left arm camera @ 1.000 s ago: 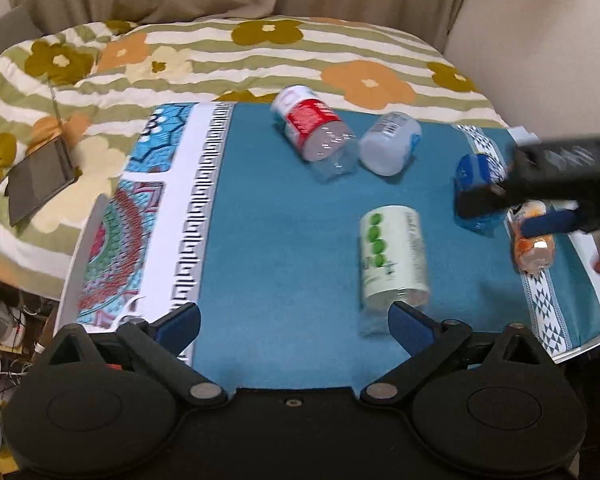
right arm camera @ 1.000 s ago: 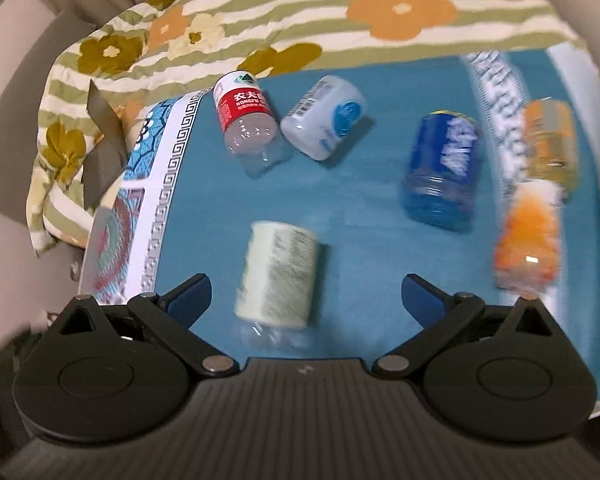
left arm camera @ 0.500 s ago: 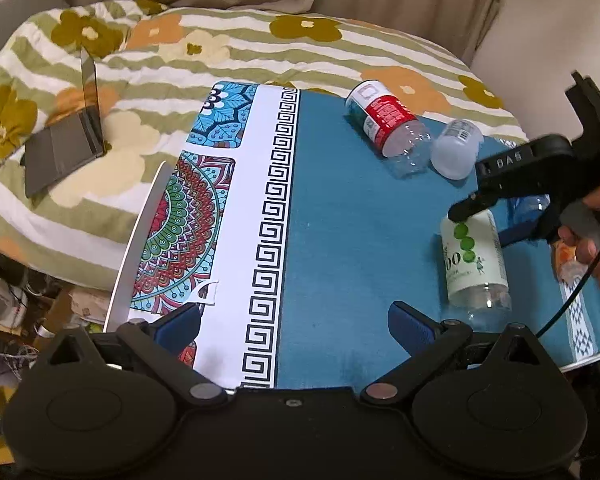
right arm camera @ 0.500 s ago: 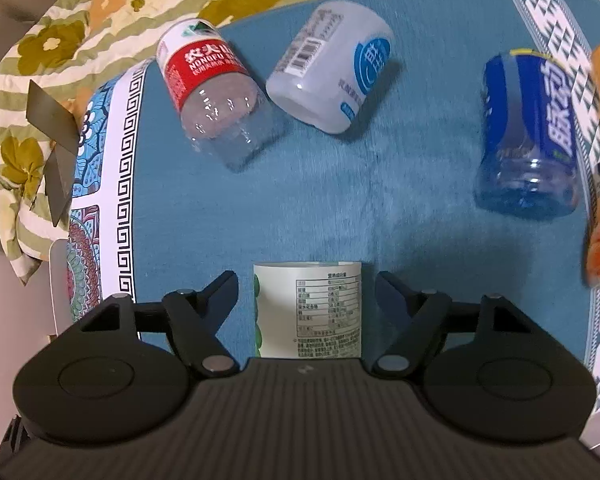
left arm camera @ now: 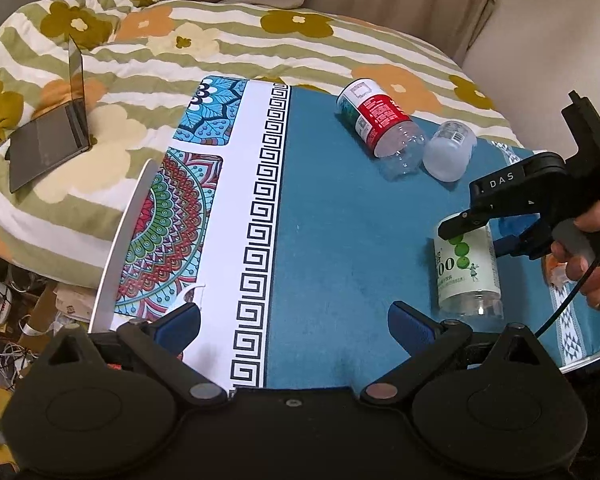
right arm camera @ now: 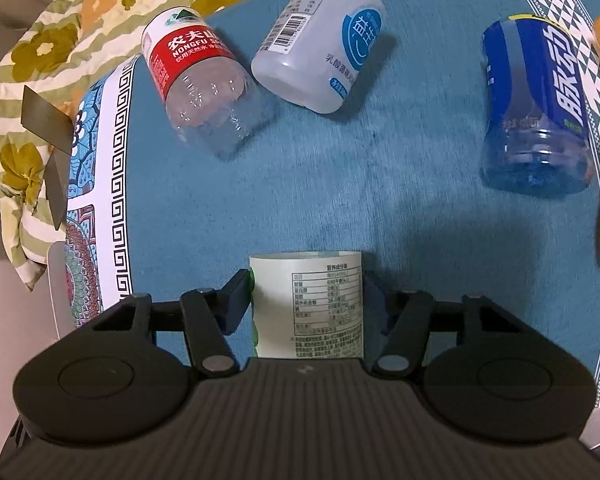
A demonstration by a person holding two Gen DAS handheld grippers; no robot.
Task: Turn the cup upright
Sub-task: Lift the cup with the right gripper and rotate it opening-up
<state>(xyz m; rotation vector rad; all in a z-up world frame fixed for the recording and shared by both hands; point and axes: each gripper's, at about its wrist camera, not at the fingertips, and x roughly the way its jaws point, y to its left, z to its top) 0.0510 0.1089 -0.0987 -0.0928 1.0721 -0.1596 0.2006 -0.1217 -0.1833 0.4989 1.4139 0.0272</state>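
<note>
The right gripper [right arm camera: 306, 300] has its 2 fingers closed against the sides of the cut-off clear plastic cup with a pale green label [right arm camera: 306, 306], lying on the blue cloth [right arm camera: 340, 200]. The left gripper [left arm camera: 294, 320] hovers spread wide, holding nothing, with the cup just right of its right finger [left arm camera: 414, 324].

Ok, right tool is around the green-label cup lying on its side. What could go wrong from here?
The right tool grips the green-label cup by its slick label near one end, so it might slip or twist during the flip. The blue cup and red-label cup lie nearby; a wide swing could knock them rolling.
</note>
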